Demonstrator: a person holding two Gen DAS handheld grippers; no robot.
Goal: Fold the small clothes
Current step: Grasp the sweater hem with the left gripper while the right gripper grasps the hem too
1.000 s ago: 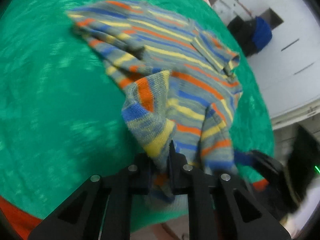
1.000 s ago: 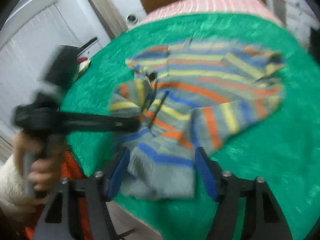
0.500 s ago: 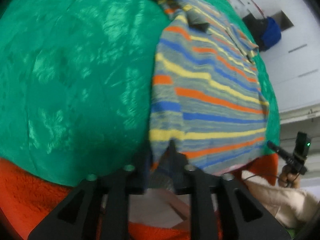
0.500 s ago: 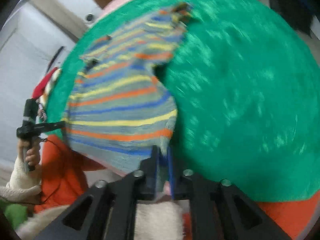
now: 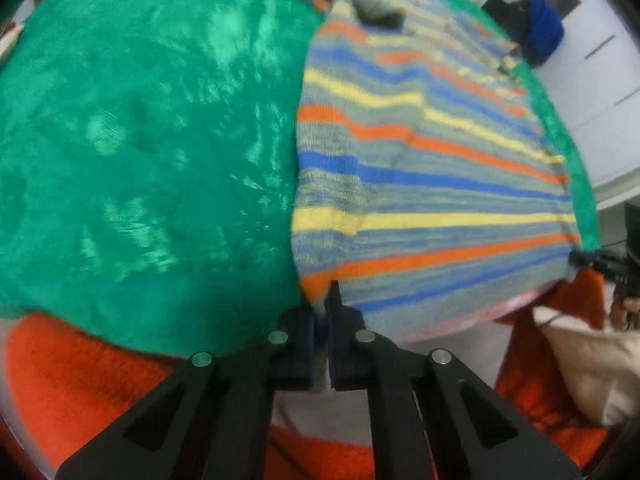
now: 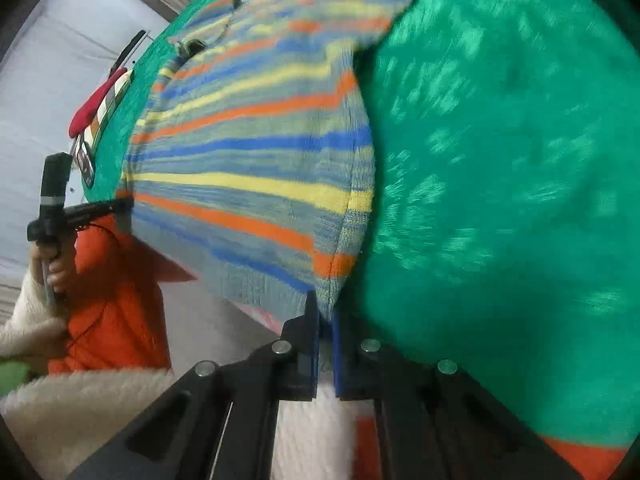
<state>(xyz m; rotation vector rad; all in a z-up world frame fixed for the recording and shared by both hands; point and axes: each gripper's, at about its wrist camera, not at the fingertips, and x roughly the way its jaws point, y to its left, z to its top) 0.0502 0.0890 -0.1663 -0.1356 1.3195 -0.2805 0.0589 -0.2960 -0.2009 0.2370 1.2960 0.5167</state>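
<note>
My left tongs (image 5: pixel 322 312) are pinching one near corner of the striped sweater (image 5: pixel 420 184), and my right tongs (image 6: pixel 326 314) are clamping the other near corner. Between them the sweater is lying spread flat on the green cloth (image 5: pixel 140 140) covering the surface, its hem reaching the near edge, just past the cloth.

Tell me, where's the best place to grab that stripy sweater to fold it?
Probably where it is held now: the two bottom corners at the table's near edge. The left hand-held gripper and right hand-held gripper are each shut on one corner of the striped sweater, coming from the near side, stretching the hem taut over the green cloth.
</note>
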